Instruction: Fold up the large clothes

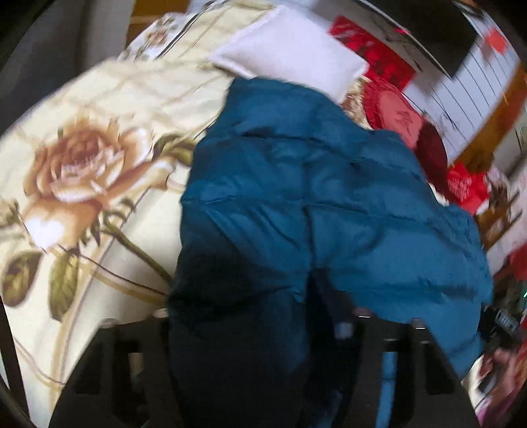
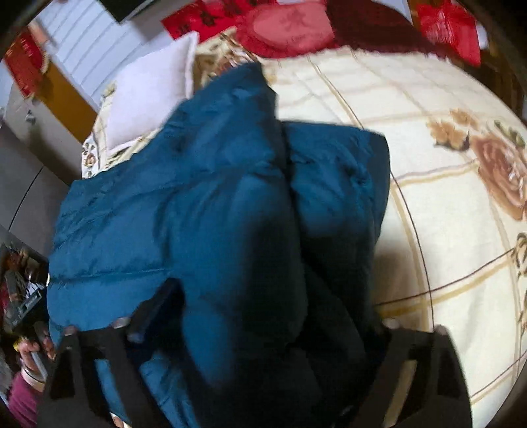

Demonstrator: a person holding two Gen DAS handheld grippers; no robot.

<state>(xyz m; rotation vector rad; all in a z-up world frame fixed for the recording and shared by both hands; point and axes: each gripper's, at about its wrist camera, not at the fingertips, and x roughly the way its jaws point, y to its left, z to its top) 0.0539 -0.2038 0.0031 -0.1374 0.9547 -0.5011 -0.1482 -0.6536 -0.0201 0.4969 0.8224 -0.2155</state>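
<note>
Teal puffer jacket [image 1: 329, 197] lay bunched on the floral bedspread [image 1: 98, 98], just ahead of both grippers.

Its slippery bulk could spring open or slide out: padding filled the left gripper [image 1: 250, 332] and right gripper [image 2: 257, 326], but whether either was clamped on it I cannot tell. Bare bedspread lay open outboard of each; a white pillow [image 1: 290, 46] and red cushions [image 2: 290, 26] crowded the far edge.

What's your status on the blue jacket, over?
Both tools, left and right, astride jacket folds, grip unclear. Blue puffer jacket bunched on floral bedspread. White pillow beyond, clear.
</note>
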